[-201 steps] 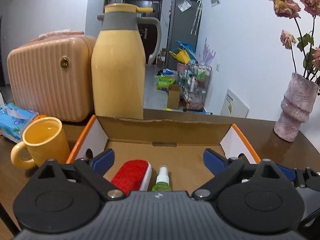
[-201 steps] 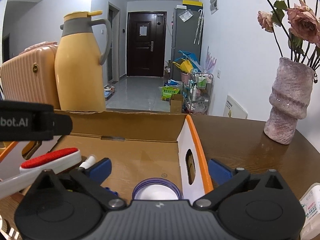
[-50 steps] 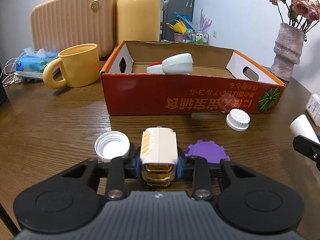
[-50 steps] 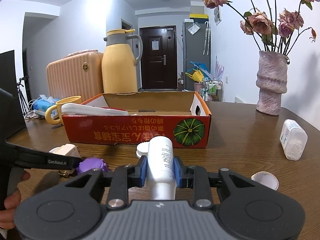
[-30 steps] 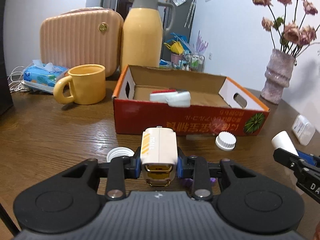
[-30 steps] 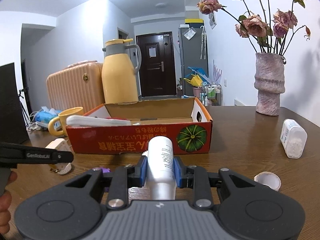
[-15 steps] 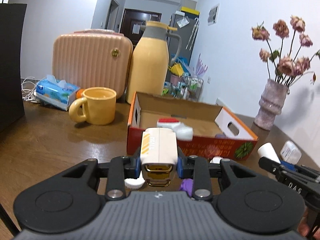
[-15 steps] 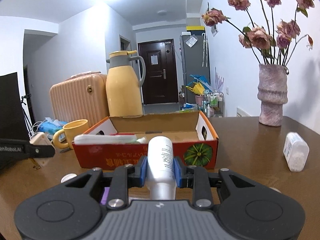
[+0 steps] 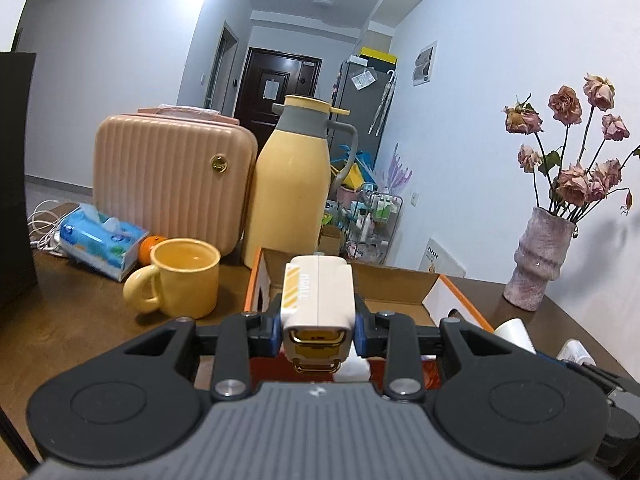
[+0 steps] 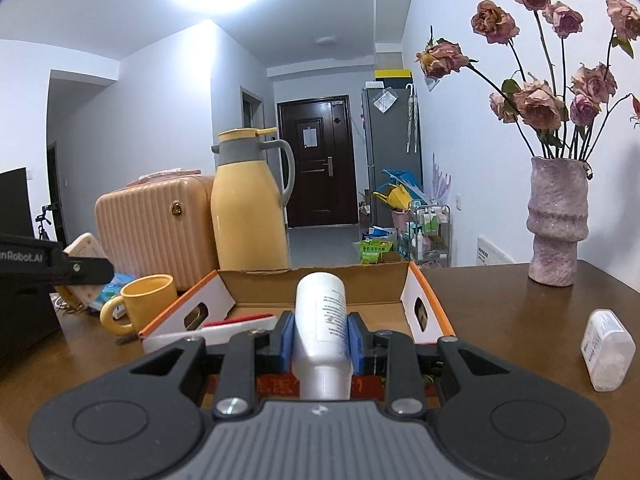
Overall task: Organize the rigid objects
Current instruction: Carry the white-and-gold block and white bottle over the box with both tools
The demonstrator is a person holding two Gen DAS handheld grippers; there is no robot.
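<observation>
The left gripper (image 9: 319, 326) is clamped on one cream case with a gold clasp (image 9: 318, 294); the right gripper (image 10: 321, 338) is clamped on one white bottle (image 10: 321, 322). Both hang before one cardboard box (image 10: 320, 280) mid-table (image 10: 500, 312), holding one lint brush (image 10: 236, 322). Left: one yellow mug (image 9: 182, 278). Right edge: one white jar (image 10: 607, 354).

Left wrist view: looked forward along the fingers of the left gripper (image 9: 318, 330), slightly downward, from just in front of the cardboard box (image 9: 394, 284), toward the suitcase (image 9: 172, 180) and yellow jug (image 9: 294, 184). Right wrist view: faced the same way from further right, equally close to the box (image 10: 316, 284), with the vase (image 10: 558, 224) at right. Shared by both: box, mug (image 9: 186, 282), jug, suitcase, vase, dark door (image 10: 318, 160).
</observation>
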